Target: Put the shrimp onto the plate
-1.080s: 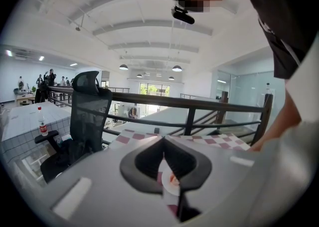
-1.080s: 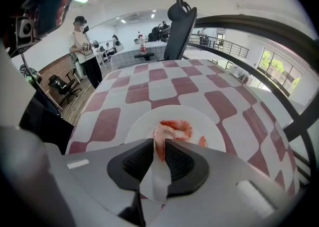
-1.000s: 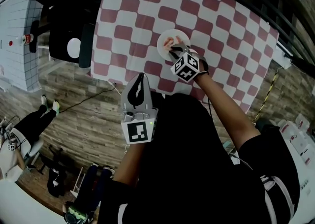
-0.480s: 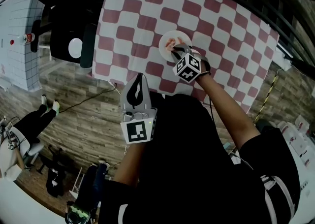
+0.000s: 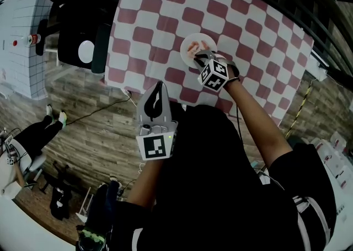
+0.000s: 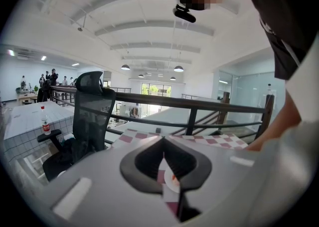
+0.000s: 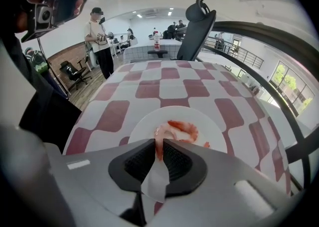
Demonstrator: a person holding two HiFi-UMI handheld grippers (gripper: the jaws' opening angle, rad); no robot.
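By the table [image 5: 165,7] edge, over the plate [image 7: 144,126], right gripper [image 7: 160,143], jaws just closing, pinches a shrimp [image 7: 159,135]; left gripper [image 6: 163,142] closed

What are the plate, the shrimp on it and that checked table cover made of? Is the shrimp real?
The plate is smooth, plain white, probably ceramic or melamine; its look does not settle which. The shrimp is glossy, pink-orange and banded, so it could be a cooked one or a plastic model; I cannot tell. The checked cover lies flat and matt in red and white, likely cloth or vinyl.

shrimp [image 7: 182,129] on white plate [image 7: 215,137], checkered cloth [image 7: 169,89]
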